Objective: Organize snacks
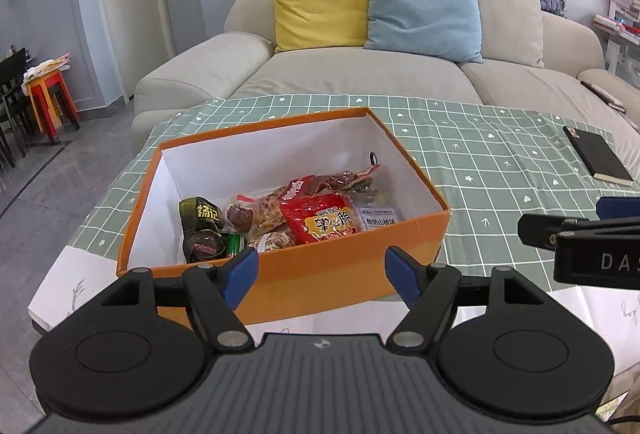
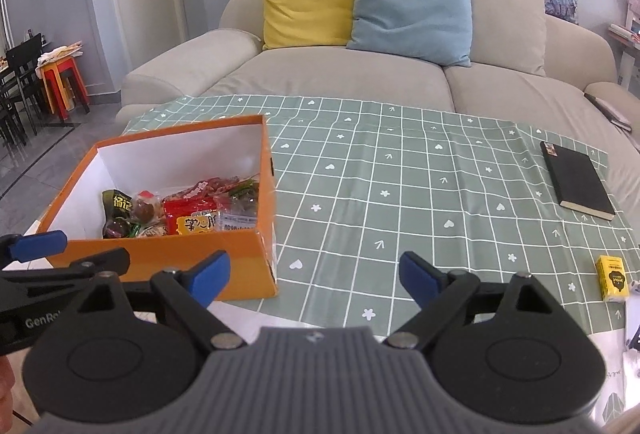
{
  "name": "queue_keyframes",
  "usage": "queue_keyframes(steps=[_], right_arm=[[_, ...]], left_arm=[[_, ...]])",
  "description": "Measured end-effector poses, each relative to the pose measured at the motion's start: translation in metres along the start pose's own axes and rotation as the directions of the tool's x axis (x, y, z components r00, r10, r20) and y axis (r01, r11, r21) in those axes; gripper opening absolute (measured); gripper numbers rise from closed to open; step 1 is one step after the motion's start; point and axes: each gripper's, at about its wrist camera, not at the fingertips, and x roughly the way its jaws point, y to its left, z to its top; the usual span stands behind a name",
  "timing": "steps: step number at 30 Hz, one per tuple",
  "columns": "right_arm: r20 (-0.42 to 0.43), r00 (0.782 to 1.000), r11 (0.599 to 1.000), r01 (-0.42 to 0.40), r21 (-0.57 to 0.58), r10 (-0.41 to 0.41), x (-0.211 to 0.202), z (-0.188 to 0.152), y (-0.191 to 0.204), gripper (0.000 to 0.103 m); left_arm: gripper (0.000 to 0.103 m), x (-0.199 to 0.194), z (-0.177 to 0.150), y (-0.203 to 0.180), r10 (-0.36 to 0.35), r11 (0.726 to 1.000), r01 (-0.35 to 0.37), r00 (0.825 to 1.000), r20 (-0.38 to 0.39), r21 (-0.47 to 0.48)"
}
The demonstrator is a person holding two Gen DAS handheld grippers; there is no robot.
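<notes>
Both grippers sit closest to me, jaws spread wide w/ nothing between them: left gripper [image 1: 320, 276] hangs just short of the orange cardboard box w/ white lining [image 1: 328, 274], right gripper [image 2: 314, 280] over the bare green grid-pattern tablecloth [image 2: 400, 194] beside the box's right wall.

Next out, the snacks: a pile of crinkly packets in the box's near right corner, incl. a red noodle-snack packet [image 1: 320, 220], a dark green wrapped snack [image 1: 202, 214] and clear bags of brownish bits. Looks like most of the job's done.

Off to my right, a small yellow carton [image 2: 614, 278] stands on the cloth near the table edge; can't tell if it's a snack. If so, it's the one thing left out. Further back lies a black notebook [image 2: 578, 178], then the beige sofa [image 1: 360, 74] w/ cushions.

Risks, imo: the box is light and open, so a jaw catching its near wall could shove or tip it. The carton is close to the edge, and a sloppy approach from the right gripper might knock it off. Glossy packets may slip if pinched at a corner.
</notes>
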Motion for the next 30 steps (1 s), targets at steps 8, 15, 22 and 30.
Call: queue_keyframes(steps=[8, 15, 22, 30], right_arm=[[0.007, 1.000, 1.000, 0.006, 0.002, -0.006, -0.0022, -0.0004, -0.0018, 0.089], [0.005, 1.000, 1.000, 0.012, -0.006, -0.012, -0.0008, 0.0003, 0.0005, 0.089], [0.002, 1.000, 1.000, 0.012, -0.017, -0.012, -0.0001, -0.0002, 0.0032, 0.091], [0.004, 1.000, 1.000, 0.018, -0.018, -0.018, 0.0002, 0.0011, 0.0033, 0.093]], left_arm=[[0.085, 0.0031, -0.0005, -0.0024, 0.004, 1.000, -0.003, 1.000, -0.016, 0.019], [0.086, 0.0029, -0.0007, -0.0036, 0.004, 1.000, -0.003, 1.000, -0.016, 0.031], [0.087, 0.0045, -0.0018, -0.0042, 0.009, 0.999, -0.008, 1.000, -0.022, 0.041], [0.087, 0.0049, -0.0012, -0.0016, 0.011, 0.999, -0.010, 1.000, -0.019, 0.036]])
